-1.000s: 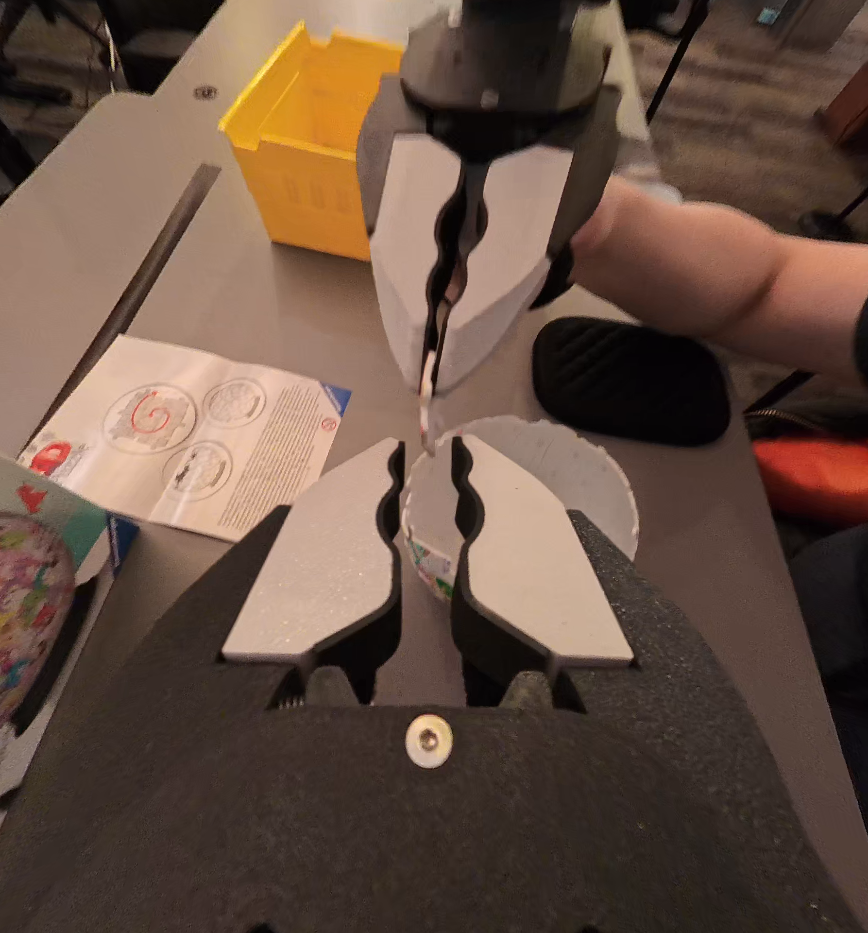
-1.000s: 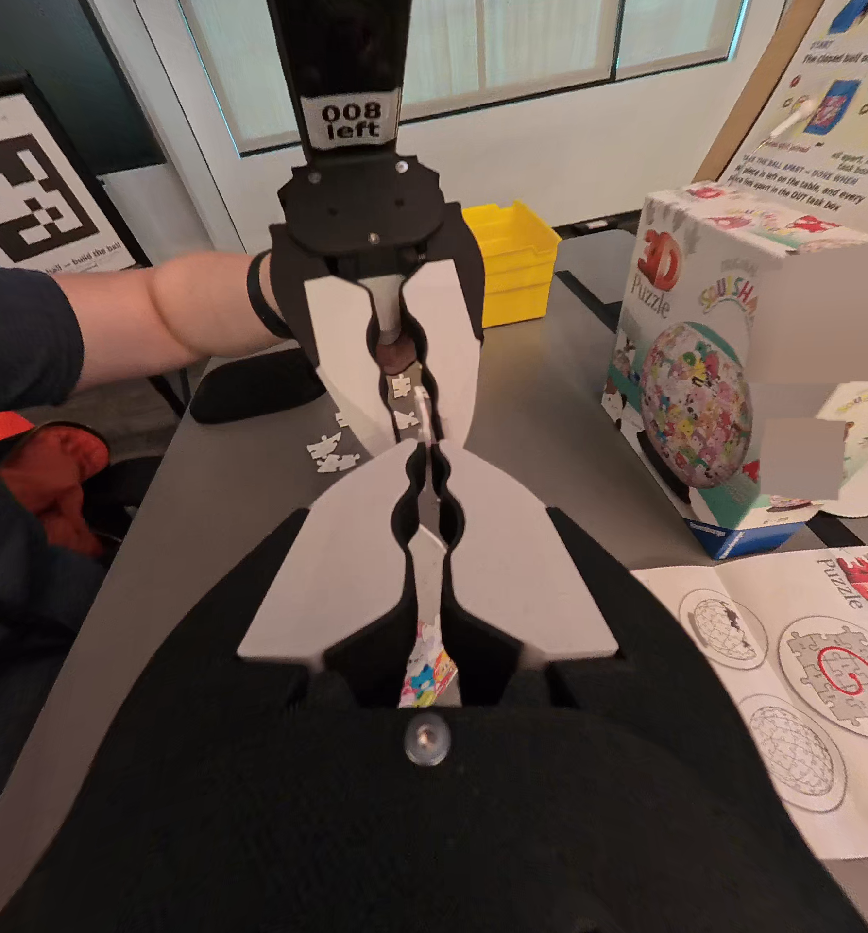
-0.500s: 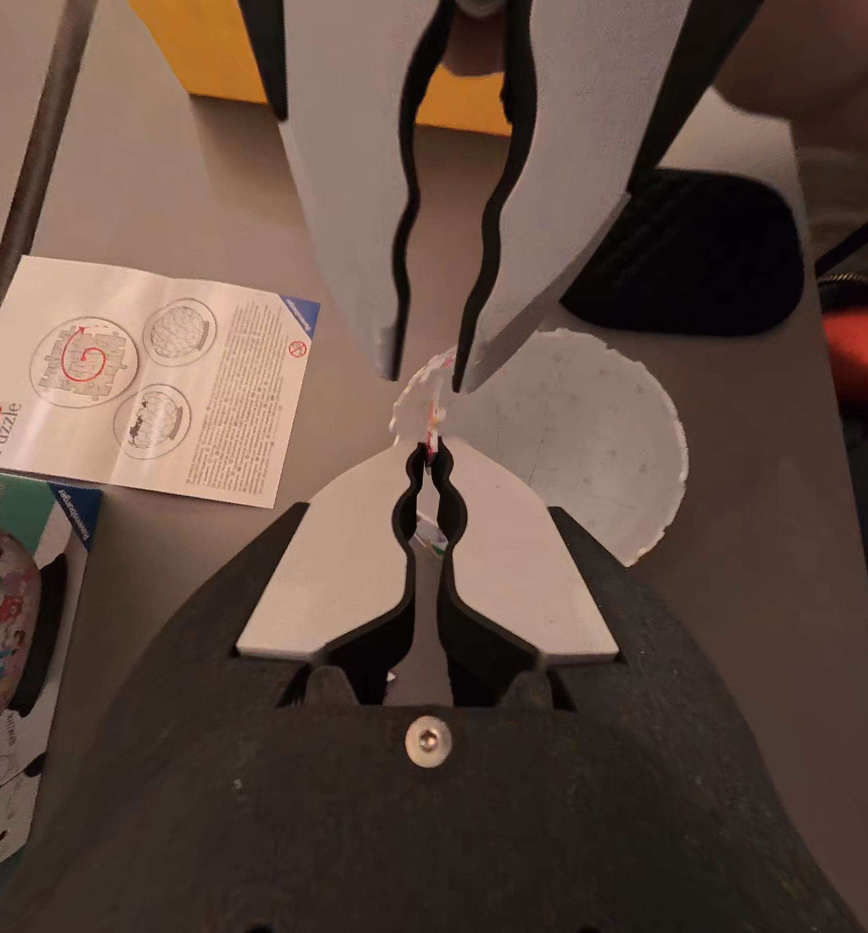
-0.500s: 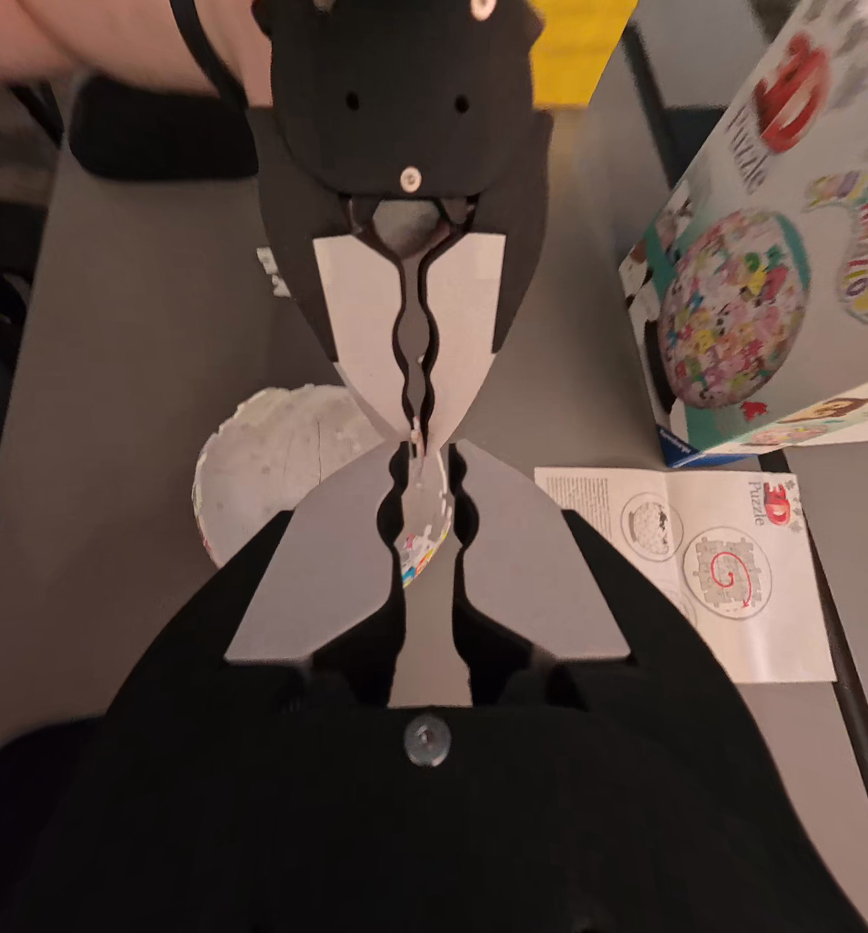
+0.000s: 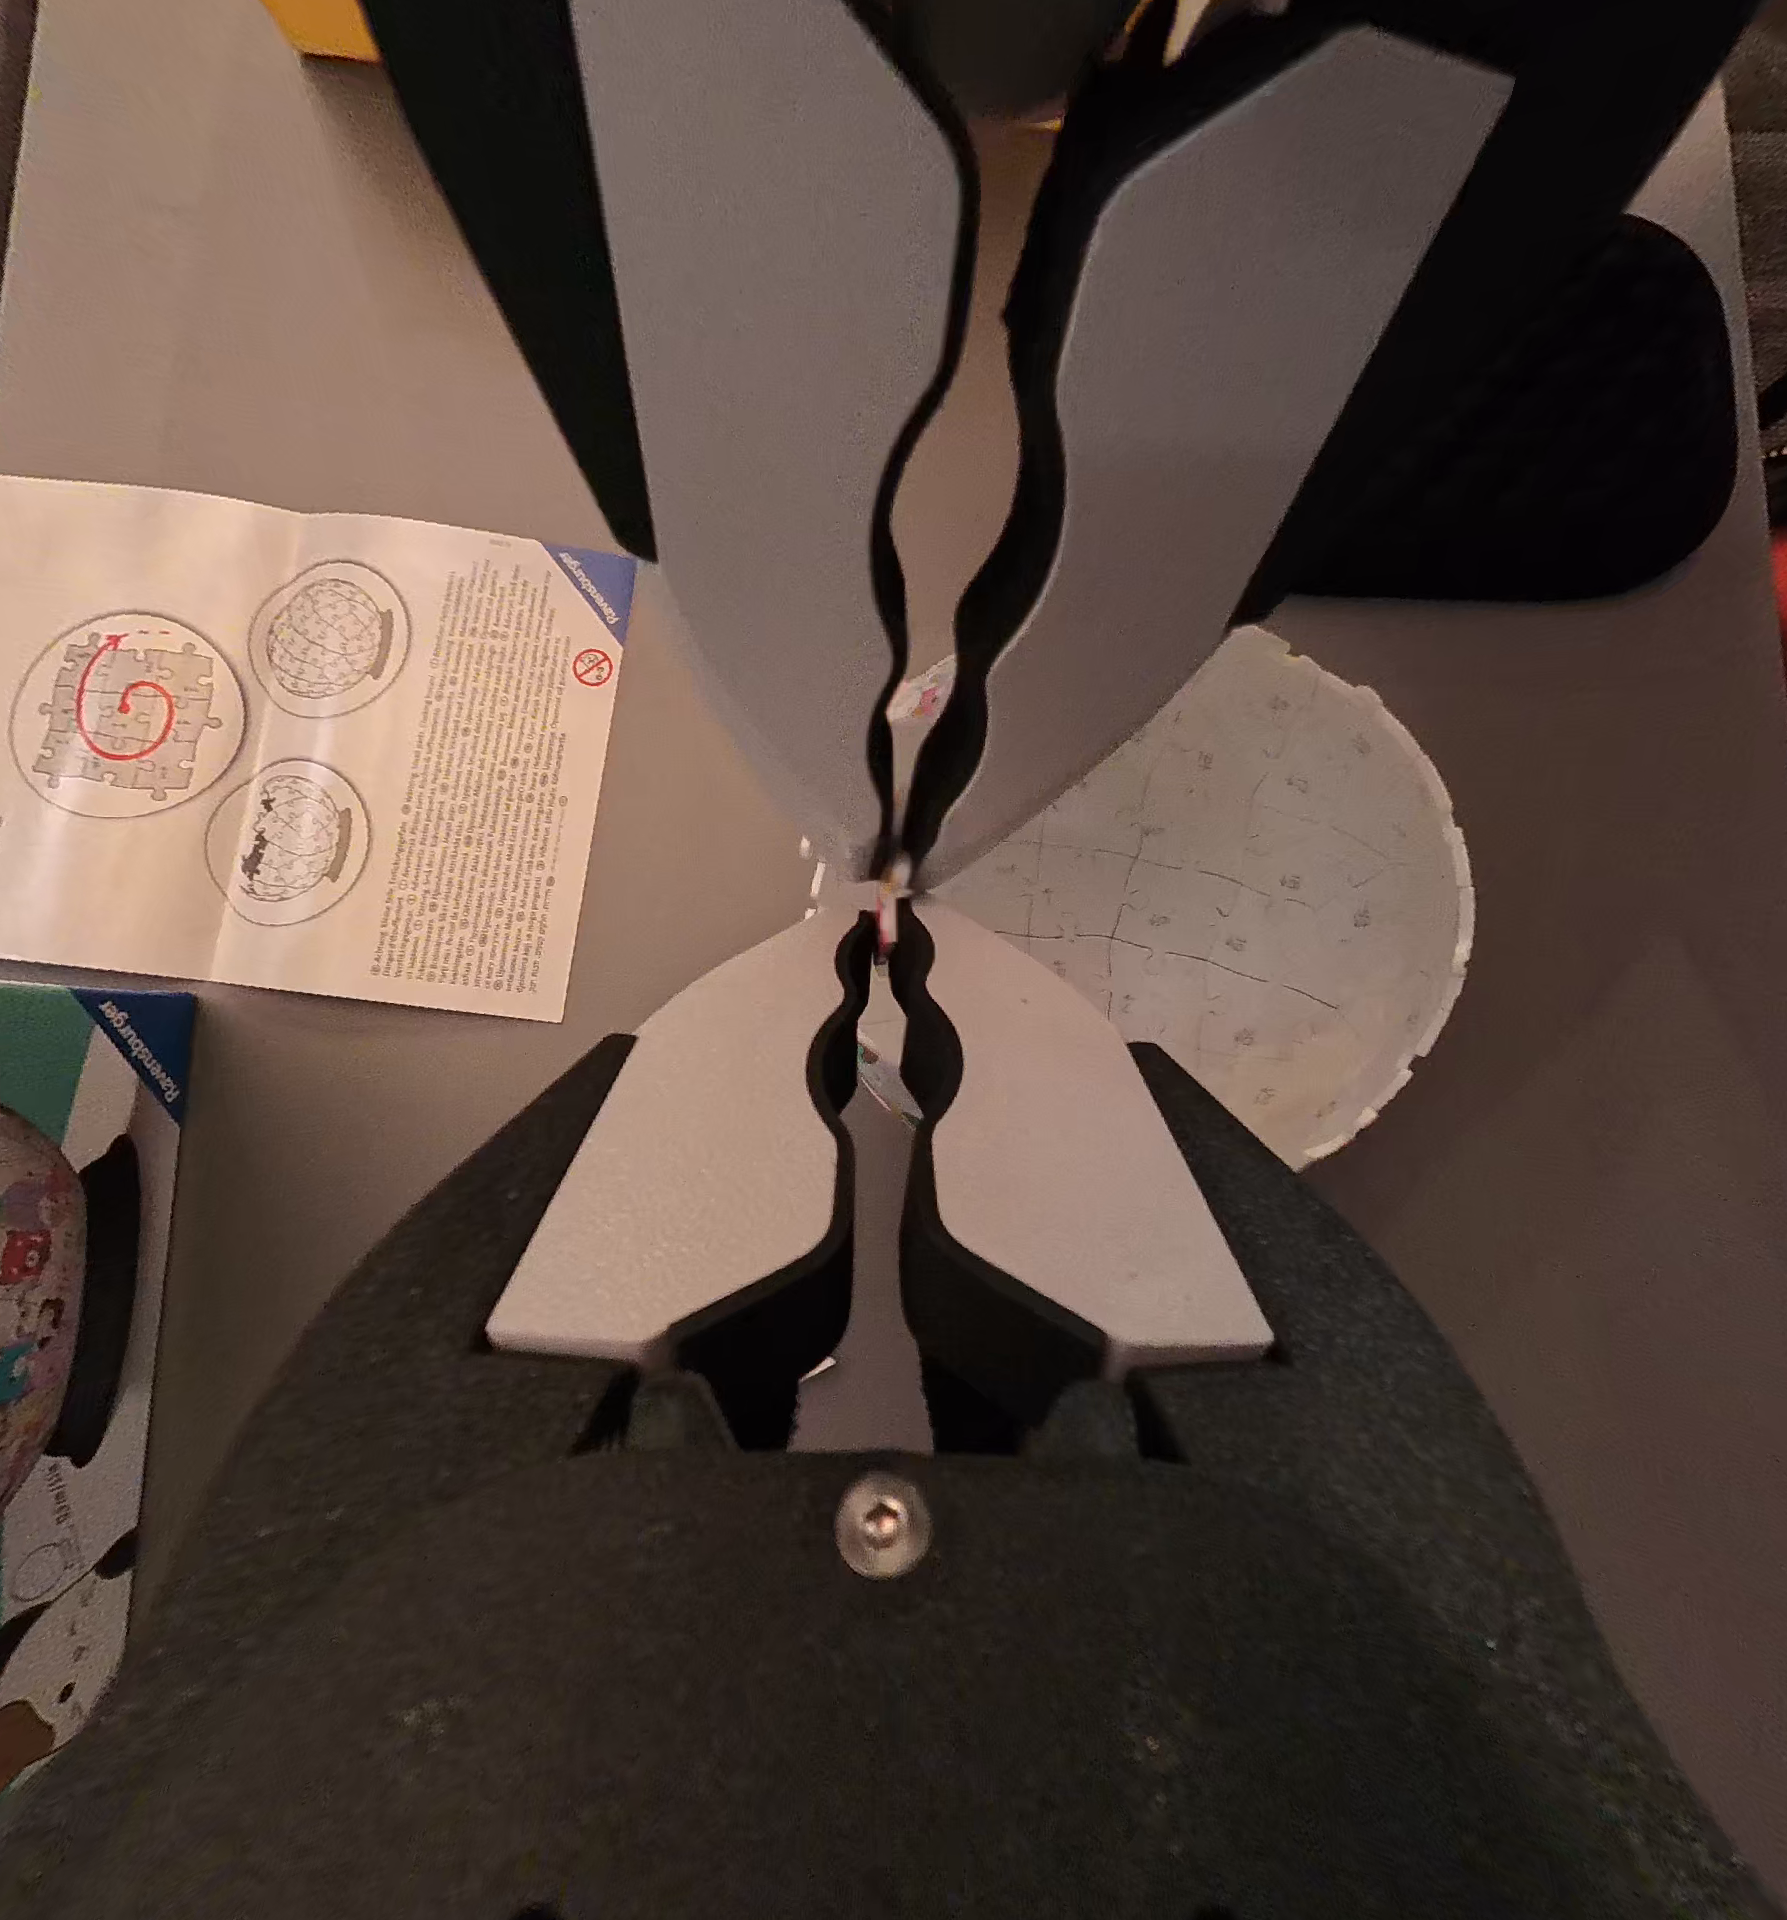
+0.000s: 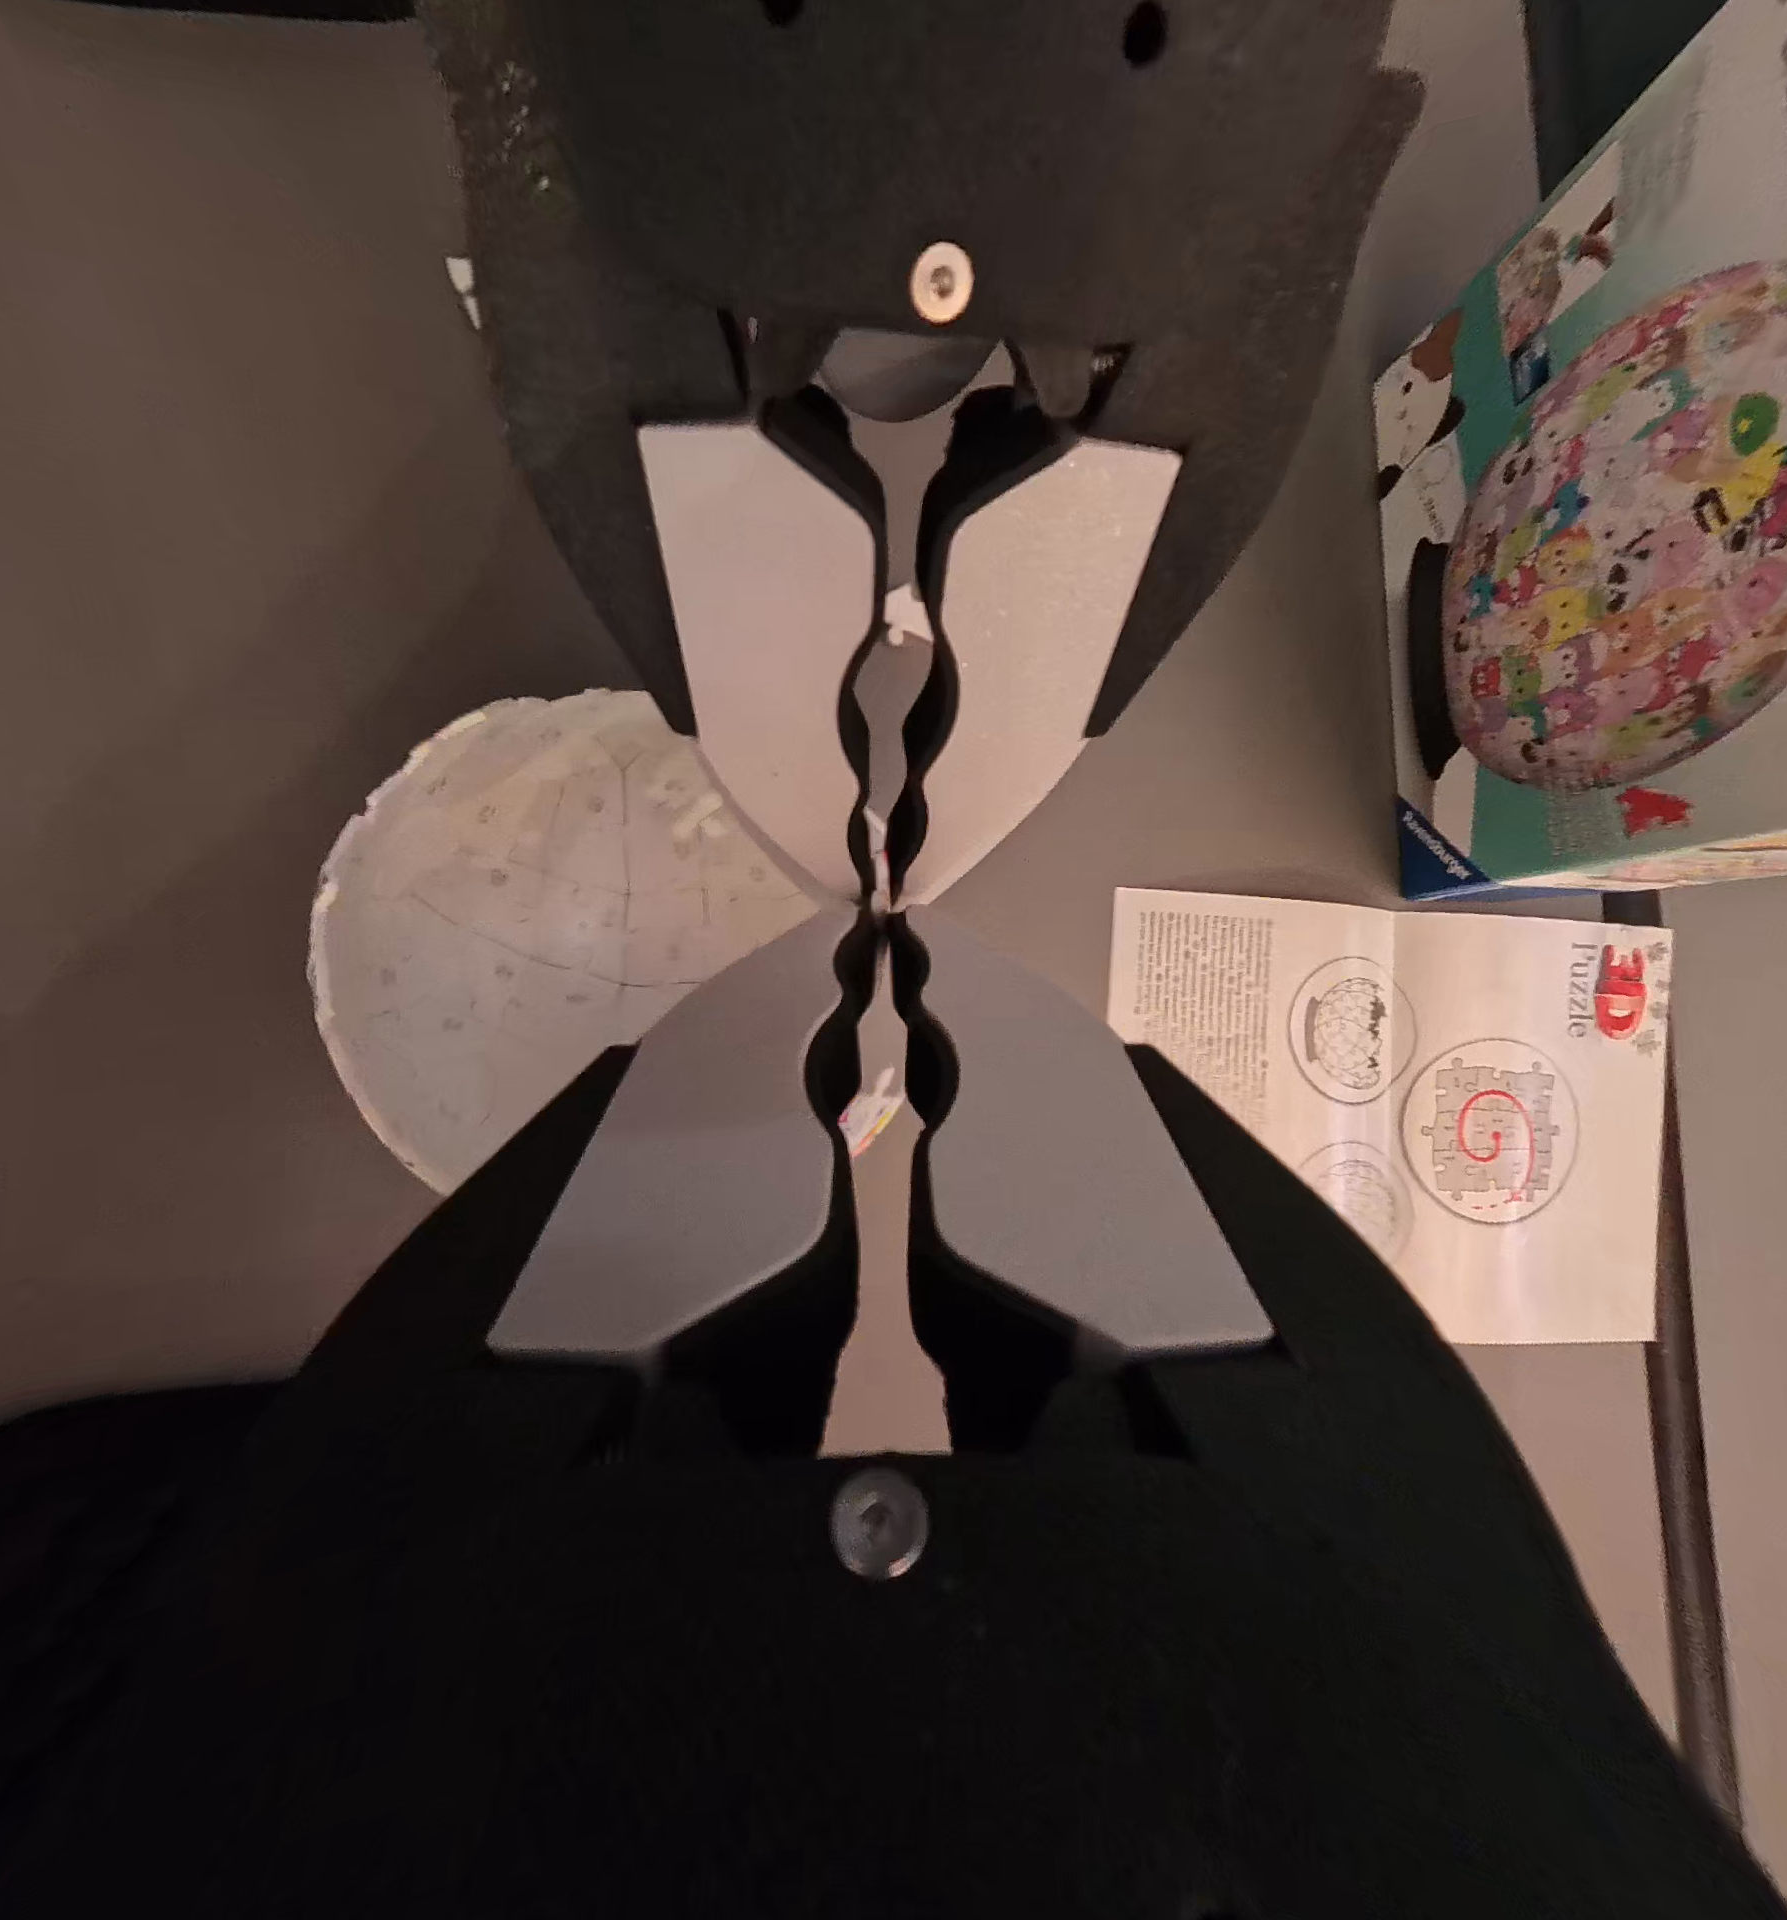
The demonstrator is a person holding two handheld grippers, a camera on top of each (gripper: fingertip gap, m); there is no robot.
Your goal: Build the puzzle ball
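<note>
We are seating a puzzle piece [image 5: 887, 914] into the rim of the half-built ball shell [image 5: 1242, 894] lying on the counter [image 5: 1595, 1143], our left gripper [image 5: 881, 940] clamped on the rim, our right gripper [image 6: 876, 935] pinching the piece, which next needs careful alignment and a firm press.

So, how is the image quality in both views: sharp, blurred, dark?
Left wrist view: mostly sharp, the instruction leaflet and the seams inside the half puzzle ball are clear. Right wrist view: dimmer and softer, the half ball's rim and the puzzle box are smeared. Both show wide-angle bending at the edges.
</note>
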